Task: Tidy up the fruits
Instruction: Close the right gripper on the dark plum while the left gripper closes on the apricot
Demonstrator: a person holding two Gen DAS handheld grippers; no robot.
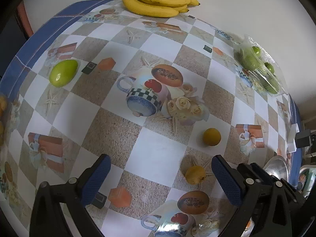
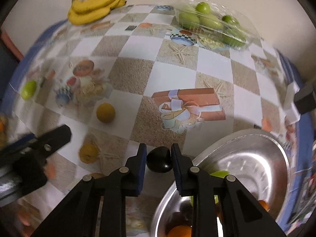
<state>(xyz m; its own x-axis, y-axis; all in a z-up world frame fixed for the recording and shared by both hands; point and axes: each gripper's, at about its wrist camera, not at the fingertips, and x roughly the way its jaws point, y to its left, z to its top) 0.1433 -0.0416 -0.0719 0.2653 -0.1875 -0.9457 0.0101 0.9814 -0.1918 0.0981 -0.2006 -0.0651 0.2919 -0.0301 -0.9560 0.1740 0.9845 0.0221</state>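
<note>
While our right gripper (image 2: pixel 159 158) pinches dark fruit (image 2: pixel 159 162) just beside metal bowl (image 2: pixel 256 154), our left gripper (image 1: pixel 161 174) hovers, fingers spread, above tablecloth (image 1: pixel 158 154) near yellow fruit (image 1: pixel 195 174).

**Soft light, heavy fisheye bend**

Even, diffuse indoor light; faint soft shadows beside the fruit; the tablecloth (image 1: pixel 158 154) bulges and curves toward dark vignetted corners; right wrist view smeared by motion blur at left; glare streaks the metal bowl (image 2: pixel 256 158).

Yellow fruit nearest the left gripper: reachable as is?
Probably yes. The left gripper is open, and the yellow fruit lies just inside its right finger on bare tablecloth with nothing in between.
</note>
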